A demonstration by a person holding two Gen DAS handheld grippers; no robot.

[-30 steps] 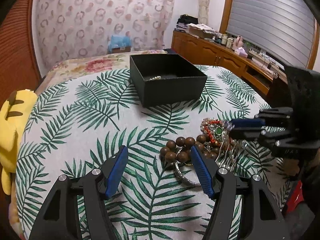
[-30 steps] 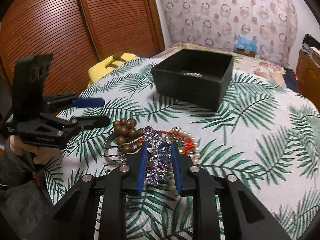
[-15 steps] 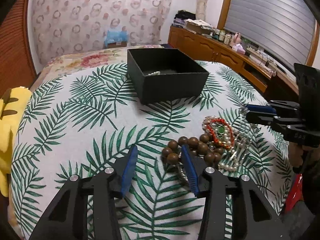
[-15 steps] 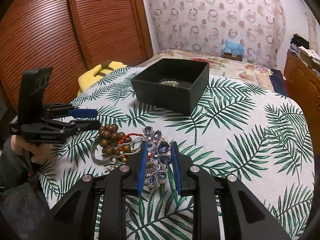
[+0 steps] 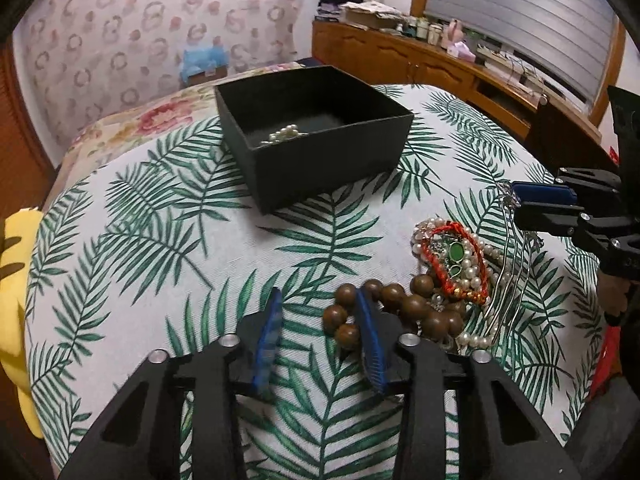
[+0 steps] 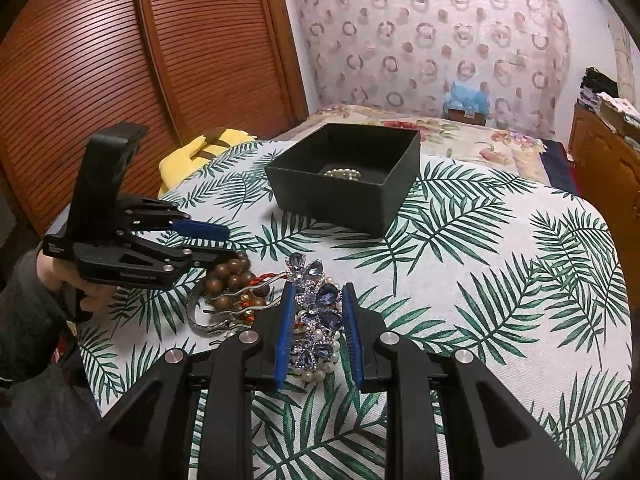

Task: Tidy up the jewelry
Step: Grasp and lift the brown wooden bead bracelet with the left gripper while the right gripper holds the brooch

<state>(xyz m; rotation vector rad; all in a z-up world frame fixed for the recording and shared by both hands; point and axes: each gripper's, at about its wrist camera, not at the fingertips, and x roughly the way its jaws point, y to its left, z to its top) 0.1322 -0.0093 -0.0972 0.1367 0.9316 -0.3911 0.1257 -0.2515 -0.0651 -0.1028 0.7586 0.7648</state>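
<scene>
A black open box (image 5: pixel 316 136) (image 6: pixel 344 184) stands on the leaf-print cloth with a pearl piece (image 5: pixel 282 134) (image 6: pixel 343 173) inside. A jewelry pile lies in front of it: a brown wooden bead bracelet (image 5: pixel 396 308) (image 6: pixel 226 276), a red cord piece with green stones (image 5: pixel 456 256), pearls and a silver bangle (image 6: pixel 200 320). My right gripper (image 6: pixel 318 300) is shut on a blue crystal flower hair comb (image 6: pixel 316 300), held just above the pile; its metal prongs (image 5: pixel 508 276) hang down. My left gripper (image 5: pixel 318 300) is open, its right finger among the wooden beads.
A yellow plush toy (image 5: pixel 16 280) (image 6: pixel 200 152) lies at the table's left edge. A floral bed (image 6: pixel 460 136) is behind the table. A wooden cabinet (image 5: pixel 420 60) with clutter runs along the right. A slatted wooden door (image 6: pixel 120 60) stands on the left.
My right gripper has lifted the crystal comb off the pile. My left gripper has narrowed and moved forward to the wooden beads.
</scene>
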